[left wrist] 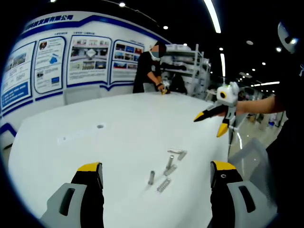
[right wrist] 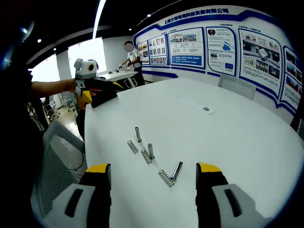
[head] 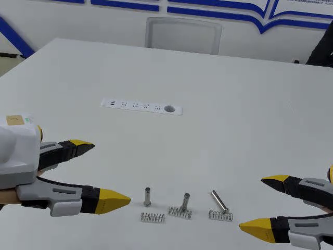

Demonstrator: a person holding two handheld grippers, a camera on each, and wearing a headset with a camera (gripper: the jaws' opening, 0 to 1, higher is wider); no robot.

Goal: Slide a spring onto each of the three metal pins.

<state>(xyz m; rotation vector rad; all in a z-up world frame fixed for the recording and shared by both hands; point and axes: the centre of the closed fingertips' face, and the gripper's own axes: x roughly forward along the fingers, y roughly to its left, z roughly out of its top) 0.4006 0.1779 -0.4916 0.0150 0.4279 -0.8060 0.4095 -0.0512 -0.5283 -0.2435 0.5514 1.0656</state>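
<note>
Three short metal pins sit near the front edge of the white table (head: pixel 218 88): the left pin (head: pixel 147 197) and the middle pin (head: pixel 185 200) stand upright, and the right pin (head: pixel 218 201) lies tilted. A small coil spring lies in front of each: left spring (head: pixel 152 217), middle spring (head: pixel 180 212), right spring (head: pixel 220 215). My left gripper (head: pixel 104 173) hovers open to the left of them, holding nothing. My right gripper (head: pixel 253 203) hovers open to their right, also holding nothing. Pins (left wrist: pixel 151 177) and springs (left wrist: pixel 164 185) lie ahead of the left jaws; a pin (right wrist: pixel 151 150) and a spring (right wrist: pixel 165 176) lie ahead of the right jaws.
A white power strip (head: pixel 141 107) lies mid-table beyond the pins. A grey chair (head: pixel 183 34) stands at the far edge. A mesh chair (right wrist: pixel 57 156) is at the near side. A person (left wrist: pixel 149 66) works at a distant bench.
</note>
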